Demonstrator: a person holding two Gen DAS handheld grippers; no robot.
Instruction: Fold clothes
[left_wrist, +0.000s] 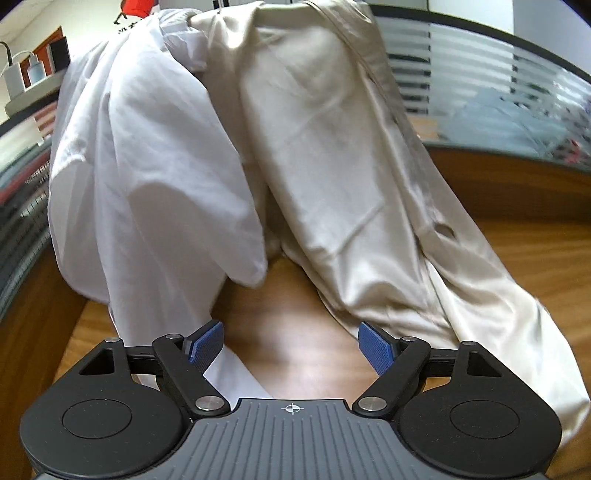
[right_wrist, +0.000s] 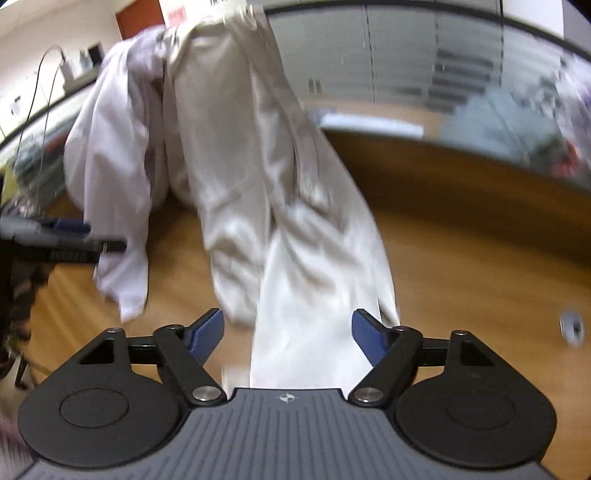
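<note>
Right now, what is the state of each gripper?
Left gripper: open, holding nothing.
Right gripper: open, cream cloth between its jaws, not gripped.

Each handheld tool is built alike. The left gripper and the right gripper have blue textured pads on black link arms fixed with silver round screws. Two black round housings flank a grey ribbed body marked with a small white crosshair.
</note>
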